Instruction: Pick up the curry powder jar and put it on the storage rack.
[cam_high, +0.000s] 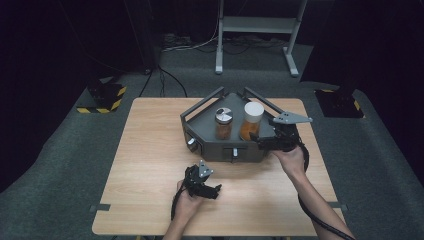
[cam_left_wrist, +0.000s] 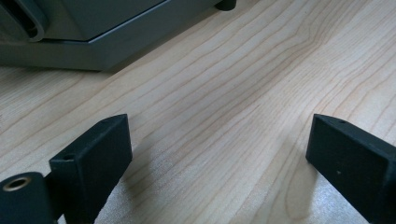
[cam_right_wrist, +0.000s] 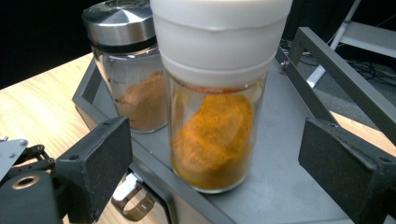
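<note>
While my left gripper (cam_high: 212, 190) rests low over the tabletop (cam_high: 150, 150), jaws wide, right gripper (cam_high: 260, 141) reaches, jaws wide, flanking the white-capped jar (cam_right_wrist: 215, 107).

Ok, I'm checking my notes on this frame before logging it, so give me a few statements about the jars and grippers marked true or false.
1. Two jars stand on the grey tray. True.
2. The white-lidded jar holds green powder. False: the powder is orange.
3. The right gripper is clamped on that jar. False: its jaws stand open either side of it, apart from the glass.
4. The left gripper is open over bare table. True.
5. The steel-lidded jar lies tipped over. False: it stands upright.
</note>
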